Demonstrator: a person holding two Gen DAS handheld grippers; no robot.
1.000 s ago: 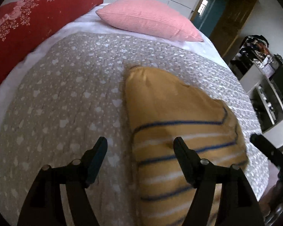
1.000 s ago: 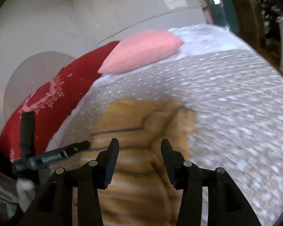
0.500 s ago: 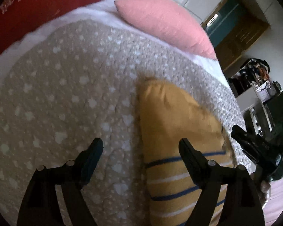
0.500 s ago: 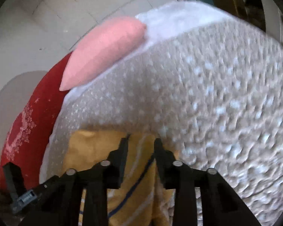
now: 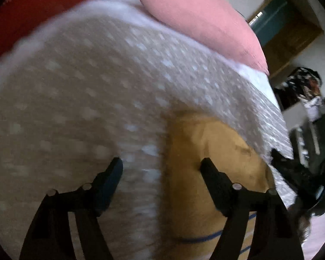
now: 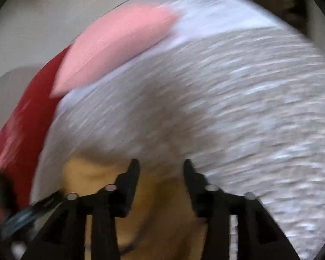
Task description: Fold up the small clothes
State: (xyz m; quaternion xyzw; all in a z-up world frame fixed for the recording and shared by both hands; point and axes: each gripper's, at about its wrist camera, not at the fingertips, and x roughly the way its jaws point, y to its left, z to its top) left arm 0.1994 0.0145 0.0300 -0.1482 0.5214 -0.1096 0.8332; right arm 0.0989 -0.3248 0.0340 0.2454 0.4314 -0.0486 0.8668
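A small yellow garment point(image 5: 208, 158) with blue and white stripes lies folded on the grey spotted bed cover point(image 5: 86, 86). In the left wrist view my left gripper point(image 5: 161, 166) is open and empty, its right finger over the garment's left part. The right gripper shows at the right edge point(image 5: 296, 173). In the right wrist view my right gripper point(image 6: 161, 169) is open and empty just over the garment's far edge point(image 6: 91, 173). The view is blurred by motion.
A pink pillow point(image 5: 197, 19) and a red patterned pillow point(image 5: 32, 6) lie at the head of the bed. A white sheet point(image 6: 216, 19) shows past the cover. Shelves with clutter point(image 5: 307, 99) and a doorway stand to the right.
Both grippers have moved forward along the garment toward its far edge. The right gripper's jaws have opened wider than half a second ago. The garment lies as before.
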